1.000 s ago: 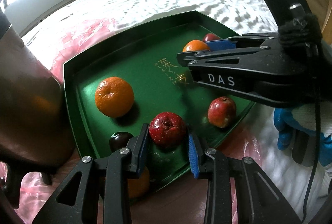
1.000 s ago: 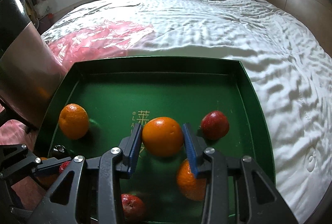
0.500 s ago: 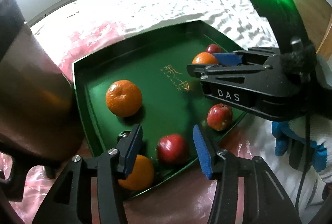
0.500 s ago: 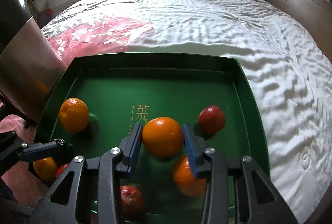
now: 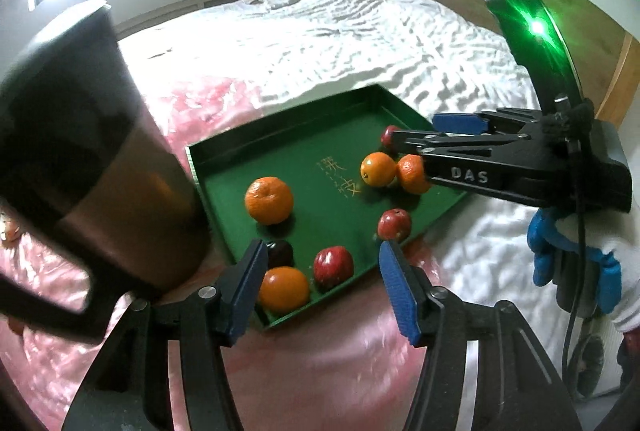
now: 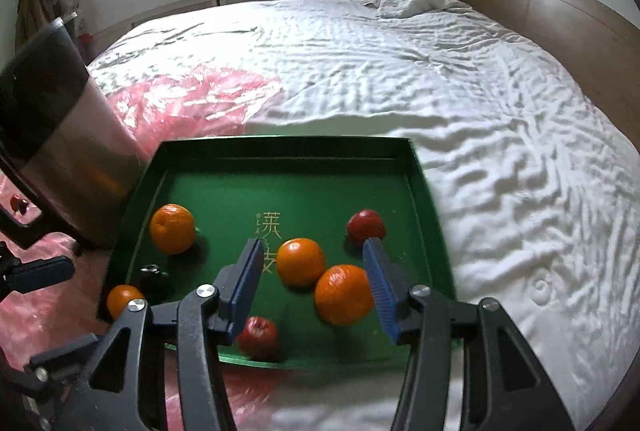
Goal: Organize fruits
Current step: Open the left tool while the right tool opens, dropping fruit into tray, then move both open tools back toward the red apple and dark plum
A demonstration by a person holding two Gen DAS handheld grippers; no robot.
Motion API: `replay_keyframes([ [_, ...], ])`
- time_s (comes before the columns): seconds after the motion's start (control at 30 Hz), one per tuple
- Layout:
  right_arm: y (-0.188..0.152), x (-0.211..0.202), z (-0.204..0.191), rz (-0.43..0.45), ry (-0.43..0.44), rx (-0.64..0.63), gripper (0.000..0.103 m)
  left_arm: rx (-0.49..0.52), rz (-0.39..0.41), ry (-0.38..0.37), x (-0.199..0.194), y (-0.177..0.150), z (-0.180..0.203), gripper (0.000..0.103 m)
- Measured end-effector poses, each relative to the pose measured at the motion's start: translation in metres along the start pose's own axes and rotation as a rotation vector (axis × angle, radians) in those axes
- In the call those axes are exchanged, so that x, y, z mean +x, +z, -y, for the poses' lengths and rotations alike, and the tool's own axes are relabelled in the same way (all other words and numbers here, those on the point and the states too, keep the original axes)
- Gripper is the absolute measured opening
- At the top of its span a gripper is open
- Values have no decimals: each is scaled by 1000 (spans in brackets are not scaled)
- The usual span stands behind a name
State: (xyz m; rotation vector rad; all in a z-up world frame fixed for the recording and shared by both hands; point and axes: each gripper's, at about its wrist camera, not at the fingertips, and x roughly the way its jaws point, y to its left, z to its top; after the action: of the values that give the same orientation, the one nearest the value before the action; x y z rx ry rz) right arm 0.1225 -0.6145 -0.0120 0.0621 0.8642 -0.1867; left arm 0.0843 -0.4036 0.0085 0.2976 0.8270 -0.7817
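Fruits lie loose in a shallow green tray (image 6: 420, 191) resting on a white bed sheet (image 6: 500, 111), at lower centre of the right wrist view. In that view, two oranges touch each other near the tray's middle: one (image 6: 301, 261) just beside the gold printed characters (image 6: 272, 235), the other (image 6: 344, 294) below and to its right. A third orange (image 6: 173, 228) sits alone toward the tray's left wall, and a fourth (image 6: 122, 301) occupies the lower left corner beside a dark plum (image 6: 151, 277). One red apple (image 6: 366, 225) lies at the right, another (image 6: 258, 337) by the near rim. The left wrist view shows a third red apple (image 5: 333, 266) next to the corner orange (image 5: 283, 289). The right gripper (image 6: 314, 281) hovers above the touching pair with its blue-padded fingers spread wide, holding nothing. The left gripper (image 5: 322, 289) stands over the tray's near corner in its own view, fingers likewise spread wide and empty. A stainless steel pot (image 6: 68, 147) stands just left of the tray, on pink plastic film (image 6: 192, 99) that covers the sheet at left. A wooden headboard (image 6: 560, 19) fills the upper right.
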Motion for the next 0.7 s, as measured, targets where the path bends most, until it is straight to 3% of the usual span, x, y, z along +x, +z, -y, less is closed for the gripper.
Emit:
replay_keyframes([
  [0.3, -19, -60, -21, 28, 21, 11, 78, -22, 48, 48, -63, -25, -14, 56],
  [0.7, -45, -120, -101, 64, 118, -82, 78, -81, 86, 140, -127, -74, -53, 57],
])
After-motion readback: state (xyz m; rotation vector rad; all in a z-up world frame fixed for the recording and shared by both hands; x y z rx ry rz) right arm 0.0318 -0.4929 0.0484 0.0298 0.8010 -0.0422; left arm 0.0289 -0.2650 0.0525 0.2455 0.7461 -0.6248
